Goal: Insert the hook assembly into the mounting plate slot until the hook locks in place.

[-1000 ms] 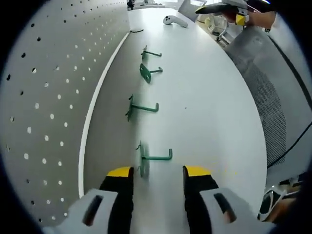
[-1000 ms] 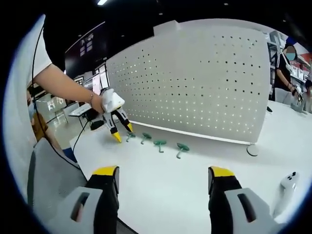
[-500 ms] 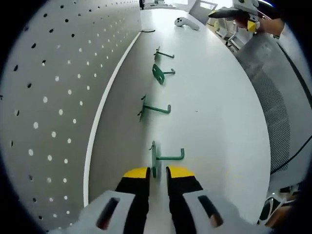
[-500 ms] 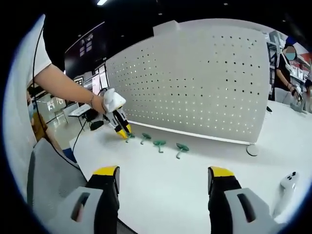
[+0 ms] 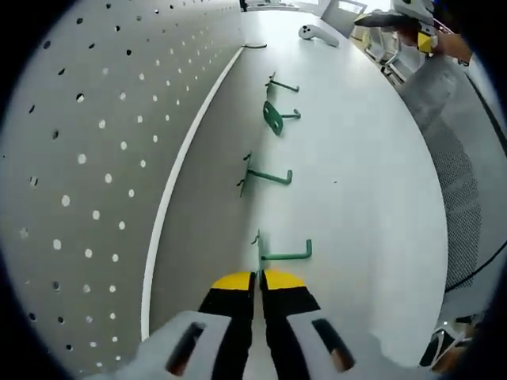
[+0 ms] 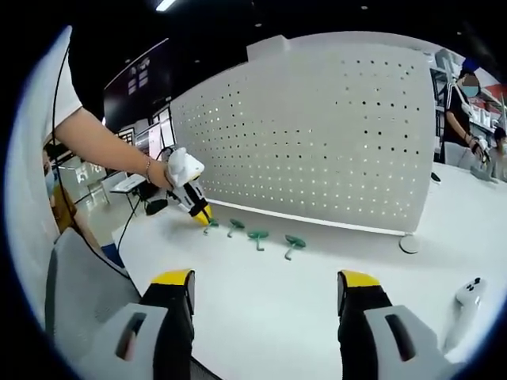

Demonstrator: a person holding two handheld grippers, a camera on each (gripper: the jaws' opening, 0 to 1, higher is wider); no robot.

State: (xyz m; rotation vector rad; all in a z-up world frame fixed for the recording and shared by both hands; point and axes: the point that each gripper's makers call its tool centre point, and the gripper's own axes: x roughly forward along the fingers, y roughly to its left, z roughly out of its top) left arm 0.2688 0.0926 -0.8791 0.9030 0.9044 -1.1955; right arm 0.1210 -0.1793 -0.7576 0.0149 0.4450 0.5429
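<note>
left gripper is sitting low over the white table, its yellow-tipped jaws pressed together on the base plate of the nearest green hook; whether it is truly gripping or only touching the plate i cannot tell for sure, but it reads as a pinch. the hook is lying flat on the table, its arm pointing away from the pegboard, which is standing just beside the row. three more green hooks are lying in line beyond it, none mounted. in the right gripper view the left gripper is showing at the end of the row, tip down at the first hook, with the person's hand behind it. right gripper is hovering well apart over bare table, jaws spread wide, holding nothing. a white controller is lying near the table edge. judgement: task is barely starting; pickup is under way, and lifting, carrying to the pegboard, inserting and locking are all remaining.
</note>
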